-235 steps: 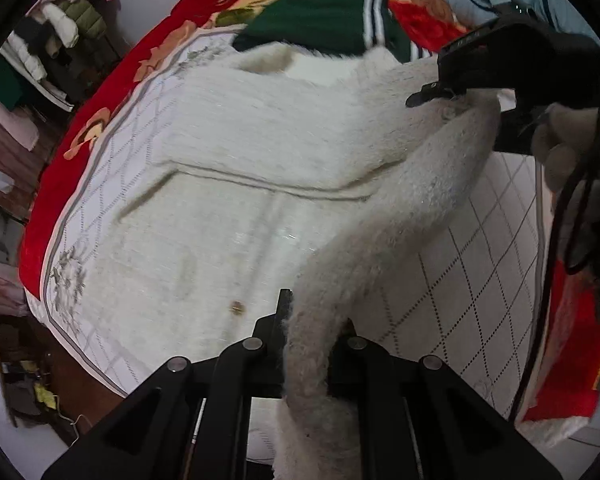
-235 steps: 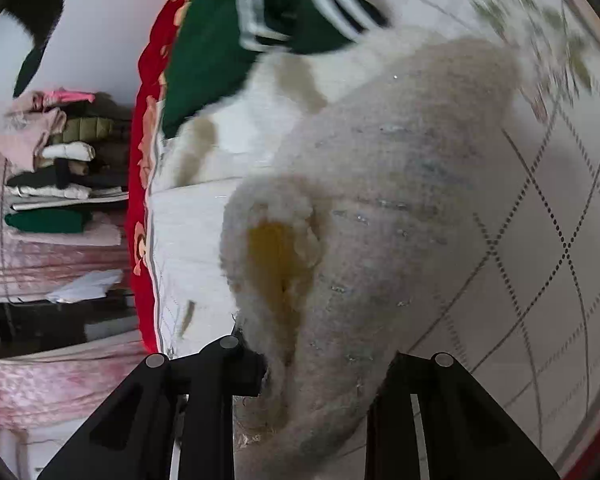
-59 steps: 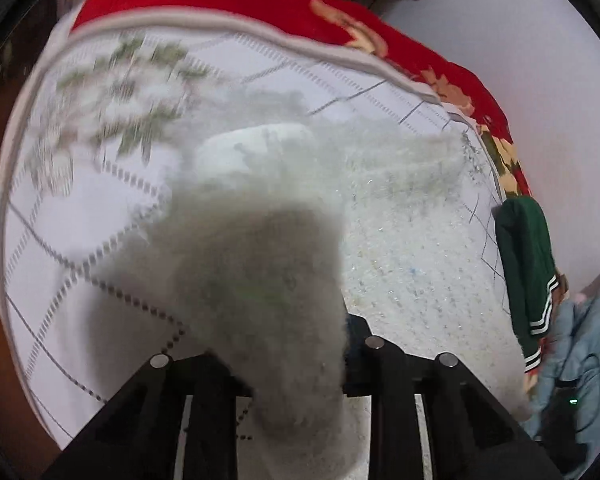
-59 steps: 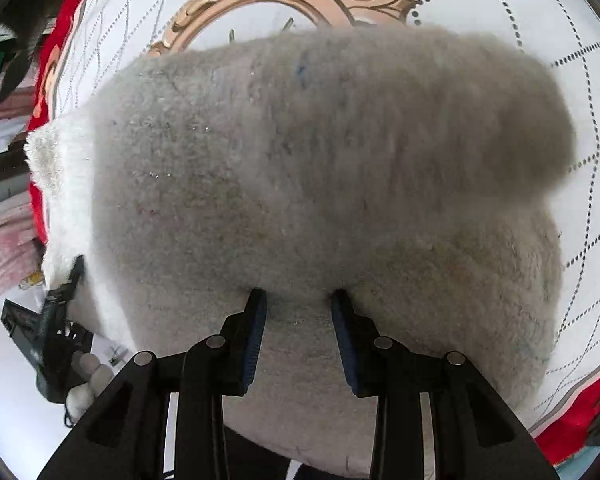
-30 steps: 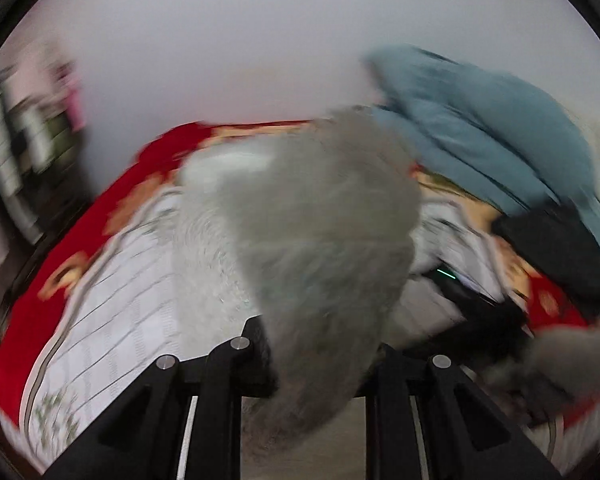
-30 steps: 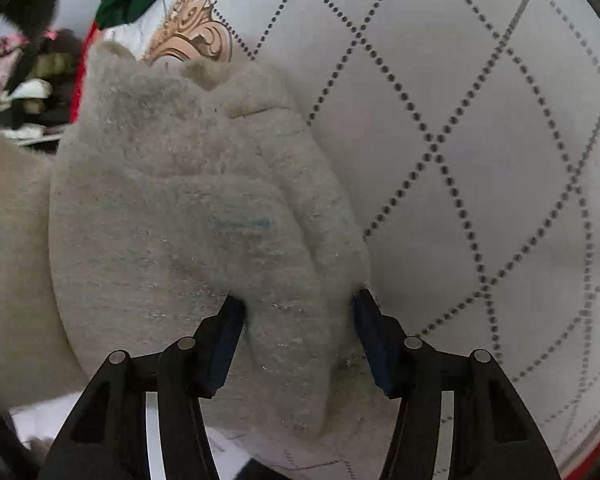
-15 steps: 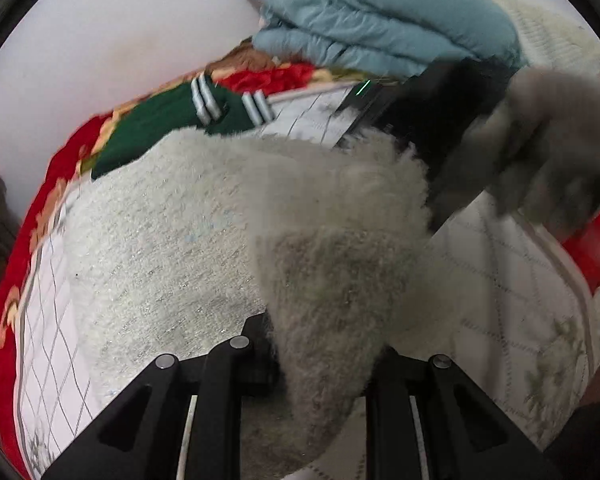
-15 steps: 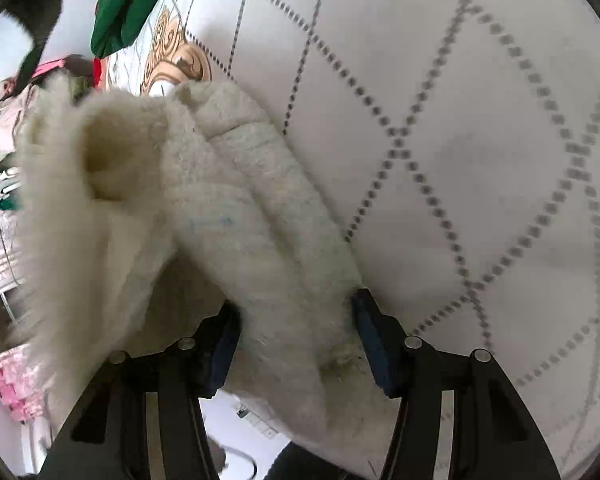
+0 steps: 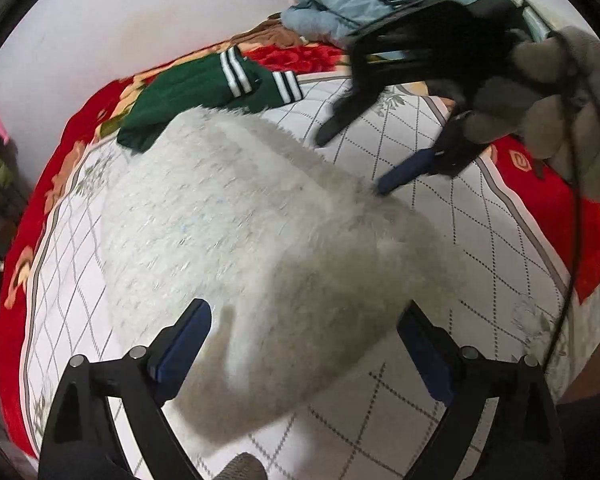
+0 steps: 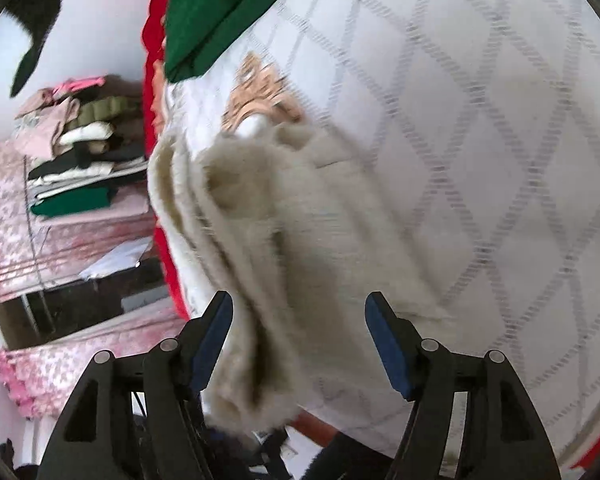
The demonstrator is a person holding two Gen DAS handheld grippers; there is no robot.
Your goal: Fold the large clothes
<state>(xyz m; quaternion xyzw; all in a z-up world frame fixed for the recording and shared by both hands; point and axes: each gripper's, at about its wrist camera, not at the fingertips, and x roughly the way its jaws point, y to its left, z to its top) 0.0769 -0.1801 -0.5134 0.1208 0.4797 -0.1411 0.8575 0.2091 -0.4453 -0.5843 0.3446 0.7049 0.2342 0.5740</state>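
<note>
A bedroom at home.
A bed (image 9: 480,240) with quilted cover, a red floral blanket (image 9: 88,120), and stacked folded clothes (image 10: 76,160) beside it.

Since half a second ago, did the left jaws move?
Yes. The left gripper was shut on the fluffy sweater; now its jaws stand wide apart, and the sweater lies dropped on the quilt beside the green sweater.
</note>
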